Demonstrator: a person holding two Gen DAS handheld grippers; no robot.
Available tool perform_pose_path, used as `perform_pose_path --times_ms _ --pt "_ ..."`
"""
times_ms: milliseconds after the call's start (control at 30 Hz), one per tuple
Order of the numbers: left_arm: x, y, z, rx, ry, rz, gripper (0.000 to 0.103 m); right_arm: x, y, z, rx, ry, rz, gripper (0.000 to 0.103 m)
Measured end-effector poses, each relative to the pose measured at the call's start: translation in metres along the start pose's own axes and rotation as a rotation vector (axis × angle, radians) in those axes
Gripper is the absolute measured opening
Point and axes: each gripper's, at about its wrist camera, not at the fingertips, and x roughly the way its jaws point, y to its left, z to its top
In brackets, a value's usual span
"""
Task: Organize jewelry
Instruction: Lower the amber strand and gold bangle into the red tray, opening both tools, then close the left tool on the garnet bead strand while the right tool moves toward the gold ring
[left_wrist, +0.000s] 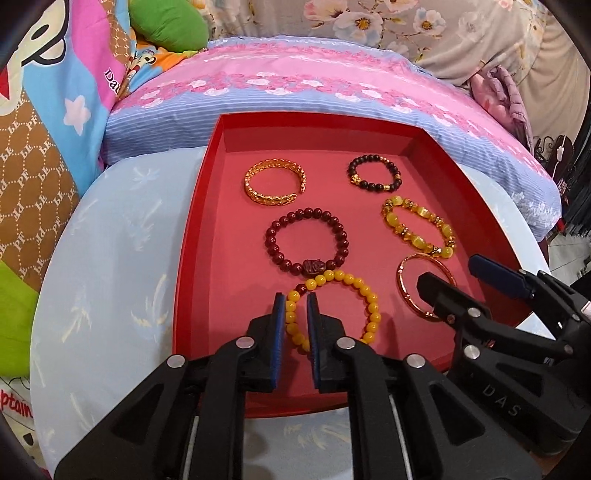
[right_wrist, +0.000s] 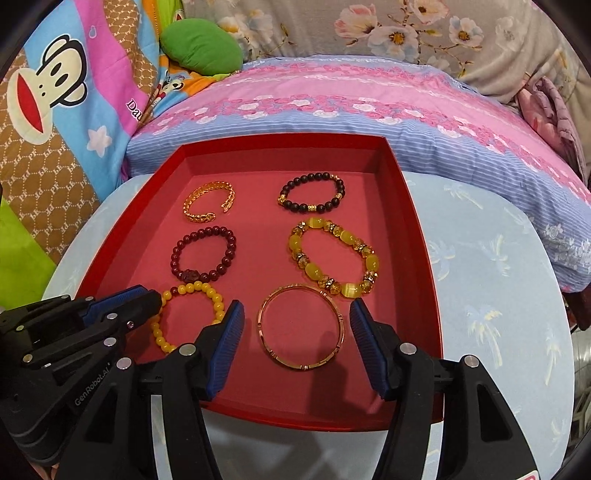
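Red tray (right_wrist: 424, 236) w/ 6 bracelets; left gripper (left_wrist: 296, 302) pinching yellow bead bracelet (left_wrist: 371, 314), right gripper (right_wrist: 297, 314) spread wide.

Six bracelets (right_wrist: 334, 256) lie flat, two columns, inside the red tray (right_wrist: 424, 258).

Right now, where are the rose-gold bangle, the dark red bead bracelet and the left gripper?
rose-gold bangle (right_wrist: 274, 350): right wrist view, near-left rim.
dark red bead bracelet (right_wrist: 178, 252): right wrist view, left-side beads.
left gripper (left_wrist: 296, 315): left wrist view, midway between fingertips.
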Motion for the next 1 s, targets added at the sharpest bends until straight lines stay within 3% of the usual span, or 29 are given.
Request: perform_pose_path --times_ms 133,500,1000 --pt "-0.010 -0.002 -0.001 0.008 -0.040 0.019 0.026 -0.008 0.000 -0.001 -0.004 -0.018 -0.007 0.061" --pt "-0.041 -0.009 -0.011 0.010 -0.064 0.009 0.026 -0.052 -0.006 -0.014 0.020 -0.057 0.004 0.062" --pt "-0.100 -0.018 -0.081 0.014 -0.065 -0.037 0.028 -0.118 -0.033 -0.087 0.068 -0.043 -0.024 0.062"
